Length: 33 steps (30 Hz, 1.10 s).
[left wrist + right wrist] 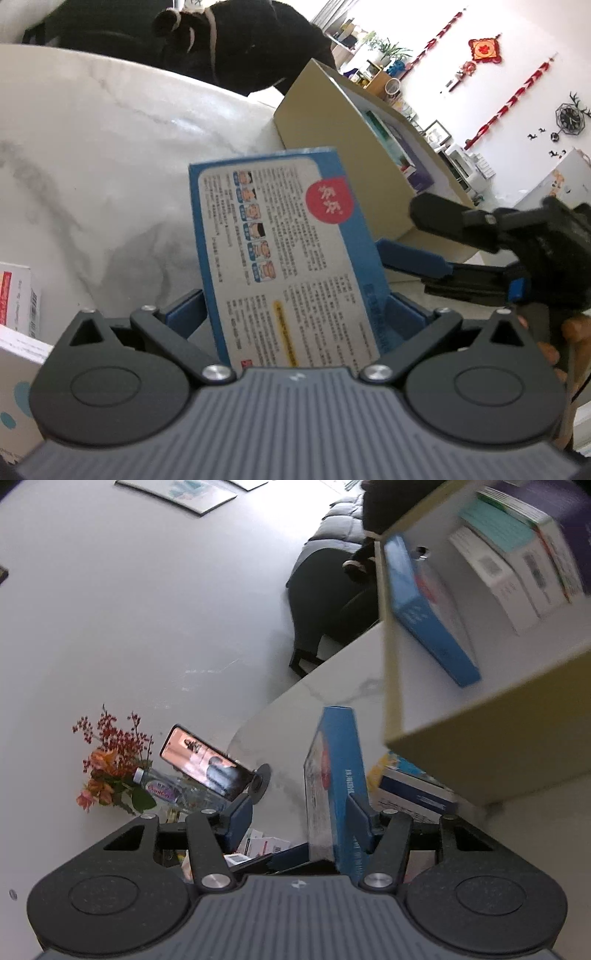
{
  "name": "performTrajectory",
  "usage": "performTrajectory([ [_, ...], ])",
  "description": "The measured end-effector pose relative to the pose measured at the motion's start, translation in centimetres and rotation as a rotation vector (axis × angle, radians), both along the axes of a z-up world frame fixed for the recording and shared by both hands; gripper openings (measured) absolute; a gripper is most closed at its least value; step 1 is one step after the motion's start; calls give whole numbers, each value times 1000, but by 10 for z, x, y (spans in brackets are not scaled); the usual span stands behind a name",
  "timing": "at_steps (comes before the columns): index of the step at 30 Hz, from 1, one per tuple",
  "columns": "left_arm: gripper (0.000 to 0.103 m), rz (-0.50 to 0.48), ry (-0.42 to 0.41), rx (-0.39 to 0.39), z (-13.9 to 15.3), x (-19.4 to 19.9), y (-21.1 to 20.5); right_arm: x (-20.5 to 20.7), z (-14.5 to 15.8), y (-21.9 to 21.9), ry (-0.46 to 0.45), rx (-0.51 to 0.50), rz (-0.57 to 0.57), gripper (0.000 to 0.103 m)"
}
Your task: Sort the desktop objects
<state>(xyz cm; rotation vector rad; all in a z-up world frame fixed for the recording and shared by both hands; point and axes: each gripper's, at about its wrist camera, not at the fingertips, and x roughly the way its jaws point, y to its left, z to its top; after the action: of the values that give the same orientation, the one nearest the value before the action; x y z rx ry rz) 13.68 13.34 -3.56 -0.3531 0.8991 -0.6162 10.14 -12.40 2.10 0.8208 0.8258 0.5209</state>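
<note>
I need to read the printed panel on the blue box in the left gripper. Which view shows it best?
Left wrist: the blue box faces the camera, its printed panel sharp between the left gripper fingers. Right wrist shows only its narrow edge, blurred.

cardboard box (480, 720) blurred, cut off

Glossy printed card on the blue box (280, 236). Matt brown cardboard for the carton (332, 147). Tabletop (92, 155) looks polished, marble-veined, maybe stone. Left gripper (295, 306): matt black plastic, ribbed grey cover, shiny metal screws.
</note>
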Motion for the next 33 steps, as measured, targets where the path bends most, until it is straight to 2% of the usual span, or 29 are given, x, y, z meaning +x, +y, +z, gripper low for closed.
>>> performTrajectory([
  [12, 103, -6, -128, 42, 5, -25, -2, -34, -39, -18, -10, 84, -113, 61],
  [15, 103, -20, -141, 37, 5, -25, -3, -32, -46, -21, 5, 105, -124, 56],
  [17, 103, -35, -139, 12, 4, -25, -3, -30, -50, -23, 20, 117, -128, 49],
  [20, 103, -68, -134, -31, 3, -24, -4, -26, -59, -19, 55, 125, -100, 45],
  [23, 103, -85, -138, -12, 2, -26, -7, -23, -65, -10, 72, 135, -66, 27],
  [28, 103, -81, -144, -78, 7, -32, 3, -21, -52, -8, 36, 124, -52, 25],
  [33, 103, -74, -189, -144, 18, -45, 12, -19, -32, -9, -18, 99, -45, 25],
])
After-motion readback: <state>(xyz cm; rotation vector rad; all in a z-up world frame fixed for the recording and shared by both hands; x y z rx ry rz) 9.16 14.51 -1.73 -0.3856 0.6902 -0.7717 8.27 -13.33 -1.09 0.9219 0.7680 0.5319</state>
